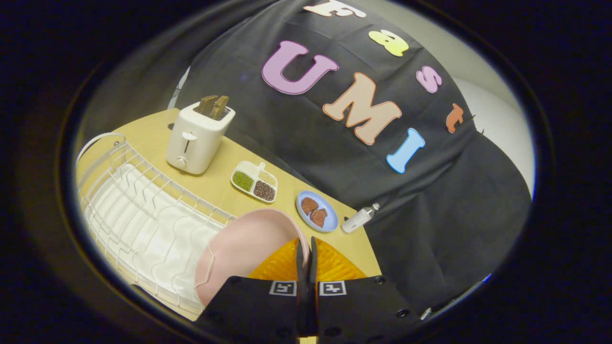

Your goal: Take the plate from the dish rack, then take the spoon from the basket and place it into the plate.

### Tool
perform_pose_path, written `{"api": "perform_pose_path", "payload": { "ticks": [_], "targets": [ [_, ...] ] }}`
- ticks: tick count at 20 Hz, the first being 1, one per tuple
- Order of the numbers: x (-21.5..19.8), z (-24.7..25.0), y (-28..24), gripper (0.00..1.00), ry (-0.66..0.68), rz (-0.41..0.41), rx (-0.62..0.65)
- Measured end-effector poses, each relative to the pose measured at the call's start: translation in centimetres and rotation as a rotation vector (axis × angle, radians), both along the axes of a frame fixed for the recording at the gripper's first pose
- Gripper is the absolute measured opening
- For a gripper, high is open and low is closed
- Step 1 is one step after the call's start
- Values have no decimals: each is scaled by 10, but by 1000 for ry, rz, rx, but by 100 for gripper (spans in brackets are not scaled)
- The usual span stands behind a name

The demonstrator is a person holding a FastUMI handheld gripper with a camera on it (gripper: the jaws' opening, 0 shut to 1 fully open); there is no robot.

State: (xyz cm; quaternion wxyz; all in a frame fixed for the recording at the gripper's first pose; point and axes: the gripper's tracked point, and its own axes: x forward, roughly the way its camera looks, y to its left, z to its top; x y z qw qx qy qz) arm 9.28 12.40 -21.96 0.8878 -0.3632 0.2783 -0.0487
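Note:
A pink plate (244, 248) hangs tilted over the right end of the white wire dish rack (143, 210), and its rim runs in between my fingers. My gripper (306, 253) is shut on that rim, the two fingers almost touching. Just beyond and under the fingers lies an orange ribbed basket (334, 267) on the wooden table (215, 186). The fingers and the plate hide most of the basket's inside.
A white toaster (196, 138) with two slices of toast stands behind the rack. A white divided dish of beans (254, 181), a blue plate with brown pieces (316, 211) and a small white bottle (358, 219) lie in a row along the table's far edge.

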Motion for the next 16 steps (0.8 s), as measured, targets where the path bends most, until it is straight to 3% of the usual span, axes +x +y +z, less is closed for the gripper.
{"api": "perform_pose_path", "payload": {
  "ticks": [11, 16],
  "targets": [
    [21, 29, 26, 3, -42, 158, -218],
    [25, 47, 31, 3, -58, 160, -167]
  ]
}}
